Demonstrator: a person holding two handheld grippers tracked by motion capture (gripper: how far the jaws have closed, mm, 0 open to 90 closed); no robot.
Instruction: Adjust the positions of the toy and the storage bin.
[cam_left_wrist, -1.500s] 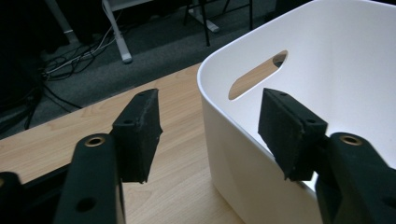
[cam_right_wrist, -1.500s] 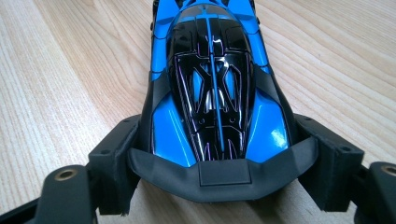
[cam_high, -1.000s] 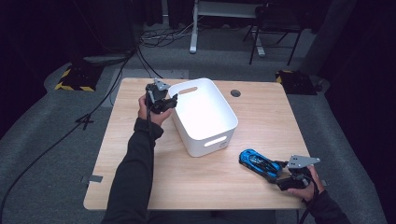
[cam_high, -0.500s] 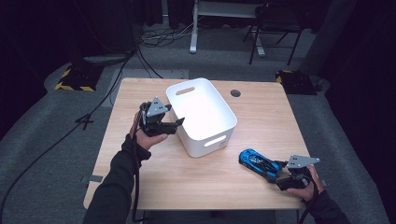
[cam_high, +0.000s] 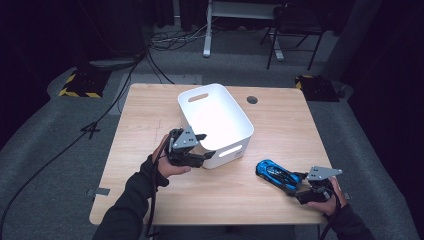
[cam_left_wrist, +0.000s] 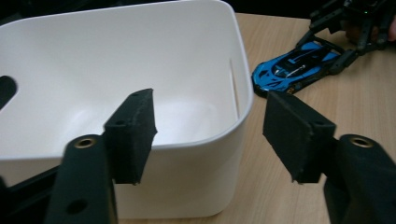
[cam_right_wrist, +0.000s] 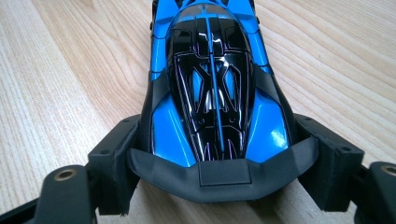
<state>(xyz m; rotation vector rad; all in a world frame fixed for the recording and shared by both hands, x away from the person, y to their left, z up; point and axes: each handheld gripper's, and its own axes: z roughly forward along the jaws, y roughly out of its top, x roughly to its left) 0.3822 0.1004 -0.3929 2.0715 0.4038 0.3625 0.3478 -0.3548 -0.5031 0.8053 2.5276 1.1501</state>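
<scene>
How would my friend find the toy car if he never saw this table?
Start at the wooden table and find the big white plastic bin in its middle. Look to the corner nearest the person's right hand, where the right tongs close around one end of the toy car. It is glossy blue and black, the table's one brightly coloured thing.

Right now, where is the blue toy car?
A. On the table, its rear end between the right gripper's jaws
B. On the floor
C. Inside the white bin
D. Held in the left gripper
A: the blue toy car rests on the table, the right gripper closed on its rear, outside the white bin.
</scene>
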